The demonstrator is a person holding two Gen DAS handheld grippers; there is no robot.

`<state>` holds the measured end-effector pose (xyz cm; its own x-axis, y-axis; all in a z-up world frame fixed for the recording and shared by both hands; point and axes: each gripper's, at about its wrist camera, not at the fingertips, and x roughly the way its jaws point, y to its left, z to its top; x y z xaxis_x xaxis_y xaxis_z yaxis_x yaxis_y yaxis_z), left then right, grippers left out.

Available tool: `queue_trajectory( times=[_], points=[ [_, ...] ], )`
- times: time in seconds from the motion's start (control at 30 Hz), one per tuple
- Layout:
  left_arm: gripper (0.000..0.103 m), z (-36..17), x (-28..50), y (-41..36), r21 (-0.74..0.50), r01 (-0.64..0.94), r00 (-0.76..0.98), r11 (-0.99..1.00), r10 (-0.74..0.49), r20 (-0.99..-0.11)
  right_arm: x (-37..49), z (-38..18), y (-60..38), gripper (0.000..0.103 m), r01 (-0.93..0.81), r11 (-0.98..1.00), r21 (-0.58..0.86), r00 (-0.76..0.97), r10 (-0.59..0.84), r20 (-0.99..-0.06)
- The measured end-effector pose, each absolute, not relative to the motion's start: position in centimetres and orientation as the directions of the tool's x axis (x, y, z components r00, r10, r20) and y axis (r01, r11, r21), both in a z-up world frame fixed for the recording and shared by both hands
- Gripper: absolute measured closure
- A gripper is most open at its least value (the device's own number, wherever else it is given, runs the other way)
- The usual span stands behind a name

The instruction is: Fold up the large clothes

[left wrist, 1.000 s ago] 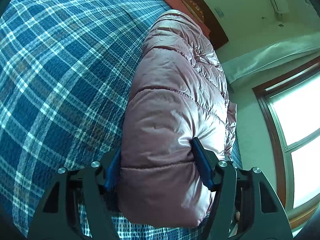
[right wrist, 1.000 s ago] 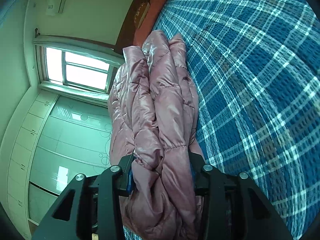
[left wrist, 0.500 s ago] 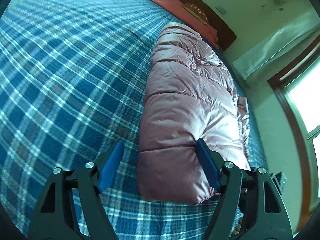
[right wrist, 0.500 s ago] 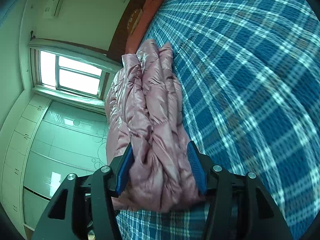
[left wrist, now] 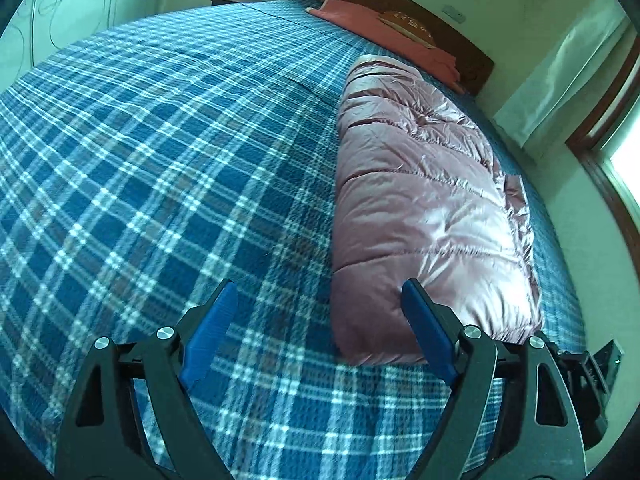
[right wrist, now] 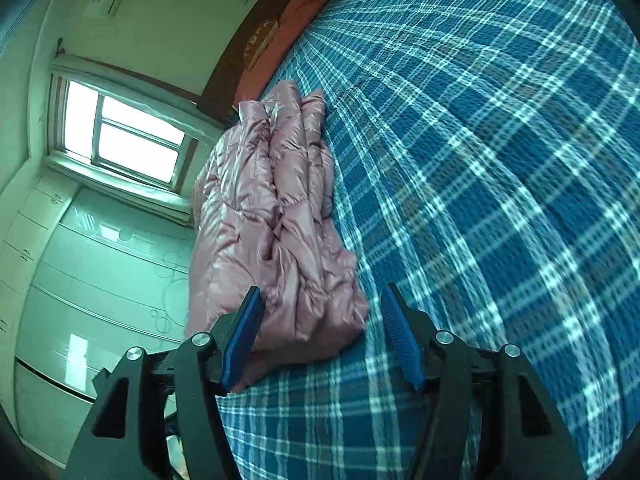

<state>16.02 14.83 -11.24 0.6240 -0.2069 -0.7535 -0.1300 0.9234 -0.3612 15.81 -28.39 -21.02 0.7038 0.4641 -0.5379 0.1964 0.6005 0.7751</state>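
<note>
Through the left wrist camera, I saw the pink puffer jacket [left wrist: 420, 208] lying folded into a long bundle on the blue plaid bedspread [left wrist: 160, 160], toward the right side of the bed, its far end reaching toward the reddish pillows [left wrist: 384, 36] at the dark headboard [left wrist: 420, 12]. My left gripper [left wrist: 320, 312] was released and its jaws were opening, gripping nothing; its blue right pad [left wrist: 428, 332] stood in front of the jacket's near end, and I could not tell whether it touched the fabric.

Through the right wrist camera, the same jacket [right wrist: 276, 220] lay crumpled lengthwise along the bedspread's [right wrist: 480, 160] left edge, below a bright window [right wrist: 120, 132]. My right gripper [right wrist: 320, 320] was also released, jaws opening, with the jacket's near end between the blue pads [right wrist: 400, 340] but not squeezed.
</note>
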Motion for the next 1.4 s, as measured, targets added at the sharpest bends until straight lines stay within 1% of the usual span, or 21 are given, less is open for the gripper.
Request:
queue_trajectory(
  times=[0.1, 0.13, 0.17, 0.2, 0.37, 0.4, 0.43, 0.6, 0.83, 1.03, 1.2, 1.4],
  points=[
    [0.019, -10.9, 15.3, 14.7, -0.298, -0.13, 0.632, 0.946, -0.152, -0.76, 14.7, -20.4, -28.1, 0.041, 0.217, 0.66, 0.719, 0.697, 0.412, -0.588],
    [0.018, -10.7, 15.0, 14.6, -0.273, -0.133, 0.636, 0.953, -0.129, -0.761, 14.5, -20.0, -27.8, 0.038, 0.226, 0.69, 0.688, 0.692, 0.383, -0.611],
    [0.017, -10.6, 14.7, 14.7, -0.254, -0.137, 0.641, 0.957, -0.11, -0.76, 14.2, -19.5, -27.5, 0.037, 0.233, 0.726, 0.647, 0.689, 0.346, -0.636],
    [0.013, -10.3, 14.3, 14.7, -0.235, -0.143, 0.649, 0.961, -0.088, -0.755, 13.9, -19.0, -27.1, 0.037, 0.233, 0.756, 0.611, 0.689, 0.315, -0.653],
    [0.011, -9.0, 12.9, 14.6, -0.184, -0.155, 0.677, 0.971, -0.031, -0.736, 12.9, -16.6, -24.7, 0.036, 0.223, 0.867, 0.445, 0.682, 0.187, -0.707],
    [0.011, -8.6, 12.7, 14.5, -0.176, -0.154, 0.681, 0.972, -0.025, -0.732, 12.9, -16.3, -24.4, 0.033, 0.22, 0.877, 0.428, 0.684, 0.174, -0.709],
    [0.011, -8.1, 12.4, 14.4, -0.164, -0.151, 0.688, 0.975, -0.016, -0.725, 12.6, -15.6, -23.8, 0.031, 0.213, 0.895, 0.392, 0.689, 0.147, -0.709],
    [0.006, -5.8, 11.1, 13.6, -0.116, -0.129, 0.721, 0.985, 0.013, -0.692, 12.0, -13.1, -21.7, 0.03, 0.178, 0.939, 0.296, 0.713, 0.084, -0.696],
    [0.006, -2.9, 9.4, 12.7, -0.102, -0.107, 0.757, 0.989, 0.014, -0.653, 11.2, -9.7, -19.0, 0.029, 0.136, 0.973, 0.188, 0.743, 0.025, -0.669],
    [0.004, -0.8, 7.8, 11.9, -0.086, -0.092, 0.793, 0.992, 0.021, -0.608, 9.6, -7.3, -17.7, 0.026, 0.106, 0.983, 0.149, 0.777, 0.011, -0.63],
    [0.004, 0.1, 7.0, 11.4, -0.079, -0.073, 0.803, 0.994, 0.011, -0.596, 8.3, -5.6, -16.8, 0.026, 0.089, 0.988, 0.126, 0.799, 0.005, -0.602],
    [0.004, 0.9, 6.0, 11.2, -0.073, -0.067, 0.814, 0.995, 0.013, -0.581, 7.5, -4.8, -16.4, 0.026, 0.074, 0.991, 0.114, 0.812, 0.007, -0.584]
  ],
)
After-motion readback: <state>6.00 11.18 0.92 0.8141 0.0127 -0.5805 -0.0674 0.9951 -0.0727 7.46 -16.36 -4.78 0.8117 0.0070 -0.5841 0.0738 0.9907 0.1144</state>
